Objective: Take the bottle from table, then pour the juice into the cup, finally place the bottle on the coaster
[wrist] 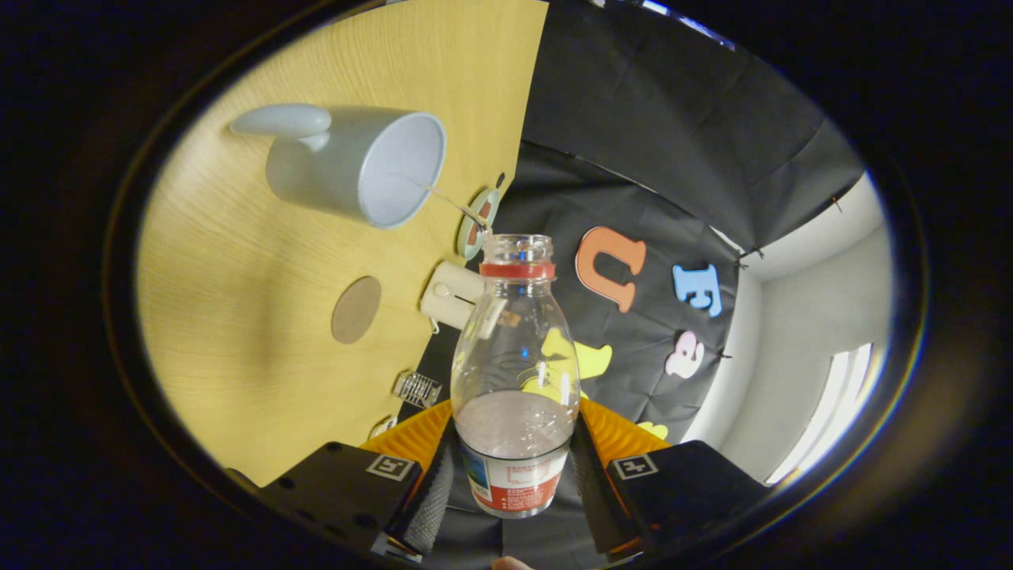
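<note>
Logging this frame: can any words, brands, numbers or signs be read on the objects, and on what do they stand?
label on the bottle: printed lines, too small and blurred to read.
square markers on the gripper, which is shut on the bottle: coded patterns, no words.
cup and coaster: no text seen.

Wooden table [261, 261] bears a cream cylinder [451, 294], perhaps a small metal clip [417, 389].

Clear glossy plastic bottle [514, 372], smooth matt cup [356, 165], wood-grain table [237, 277], and a dull brown coaster [356, 309].
</note>
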Demonstrator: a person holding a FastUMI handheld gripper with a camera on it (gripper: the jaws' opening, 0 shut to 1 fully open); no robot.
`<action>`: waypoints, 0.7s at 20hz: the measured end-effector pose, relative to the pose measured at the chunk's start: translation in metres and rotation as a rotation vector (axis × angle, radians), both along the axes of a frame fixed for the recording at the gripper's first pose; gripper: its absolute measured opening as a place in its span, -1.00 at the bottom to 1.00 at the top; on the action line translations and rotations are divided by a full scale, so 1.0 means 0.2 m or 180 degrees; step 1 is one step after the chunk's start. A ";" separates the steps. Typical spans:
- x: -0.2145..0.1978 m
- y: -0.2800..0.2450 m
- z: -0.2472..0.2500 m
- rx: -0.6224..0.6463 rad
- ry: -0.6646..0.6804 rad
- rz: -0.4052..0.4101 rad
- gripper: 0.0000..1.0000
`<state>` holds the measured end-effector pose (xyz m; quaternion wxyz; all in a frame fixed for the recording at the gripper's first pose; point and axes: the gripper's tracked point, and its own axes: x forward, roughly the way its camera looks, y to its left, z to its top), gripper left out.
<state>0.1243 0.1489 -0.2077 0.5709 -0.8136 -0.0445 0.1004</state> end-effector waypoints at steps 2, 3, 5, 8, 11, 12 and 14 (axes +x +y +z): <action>0.00 0.00 0.01 -0.0020 -0.0009 0.0011 0.52; 0.00 0.00 0.02 -0.0034 -0.0015 0.0016 0.52; 0.00 0.00 0.02 -0.0066 -0.0023 0.0024 0.52; 0.00 0.00 0.03 -0.0091 -0.0029 0.0020 0.52; 0.01 0.01 0.04 -0.0135 -0.0049 0.0029 0.52; 0.02 0.01 0.05 -0.0148 -0.0057 0.0034 0.52; 0.02 0.01 0.05 -0.0165 -0.0062 0.0044 0.52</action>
